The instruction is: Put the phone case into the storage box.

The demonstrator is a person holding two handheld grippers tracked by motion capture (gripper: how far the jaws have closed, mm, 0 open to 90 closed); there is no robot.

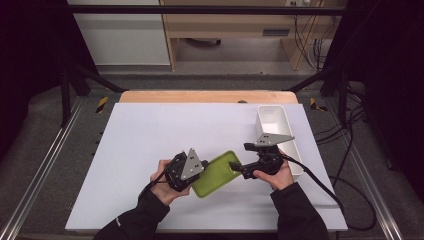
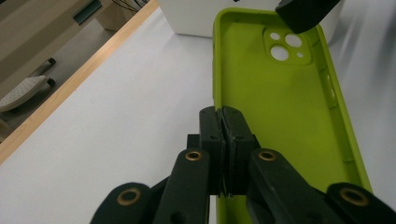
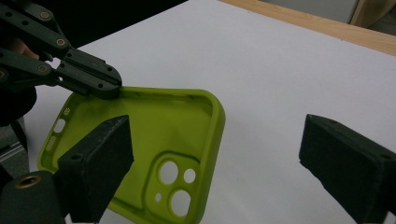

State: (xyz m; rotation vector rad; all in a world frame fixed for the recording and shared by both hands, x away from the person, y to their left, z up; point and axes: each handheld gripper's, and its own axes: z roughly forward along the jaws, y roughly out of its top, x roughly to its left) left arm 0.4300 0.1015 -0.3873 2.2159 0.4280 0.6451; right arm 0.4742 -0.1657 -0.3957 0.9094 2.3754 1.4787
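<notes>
A green phone case (image 1: 216, 175) is lying on the white table (image 1: 150, 145), its open side facing up. The left gripper (image 1: 192, 170) is meeting its near end, while the right gripper (image 1: 239, 167) is reaching its far end. A white bin (image 1: 276, 120) is standing just behind the right gripper.

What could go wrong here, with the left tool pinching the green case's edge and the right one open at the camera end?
1. The left tool grips only the thin side wall of the green phone case; the soft rim may flex and slip free.
2. The right tool is open, one jaw over the case's inside, the other off its edge; closing carelessly could twist the case.
3. The white bin stands close behind; a swing might knock it.
</notes>
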